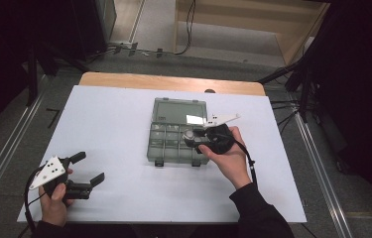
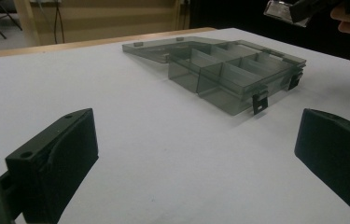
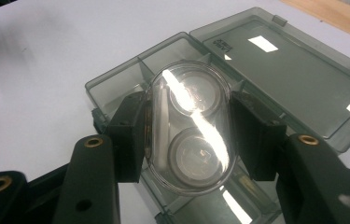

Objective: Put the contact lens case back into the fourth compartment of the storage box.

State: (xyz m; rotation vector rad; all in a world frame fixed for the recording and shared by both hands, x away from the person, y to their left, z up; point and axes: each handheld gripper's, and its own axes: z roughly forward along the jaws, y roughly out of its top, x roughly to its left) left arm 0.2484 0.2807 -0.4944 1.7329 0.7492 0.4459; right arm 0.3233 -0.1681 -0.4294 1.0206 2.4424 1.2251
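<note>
Covering wooden table [image 1: 124, 79], white sheet [image 1: 114, 144]; right hand-held gripper [image 3: 189, 128] clamps clear case [image 3: 191, 140]; left [image 1: 88, 167] apart.

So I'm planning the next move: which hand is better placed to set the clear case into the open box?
The right. Its gripper is already shut on the clear case directly above the box compartments. The left gripper rests open on the table, well away from the box and holding nothing.
</note>
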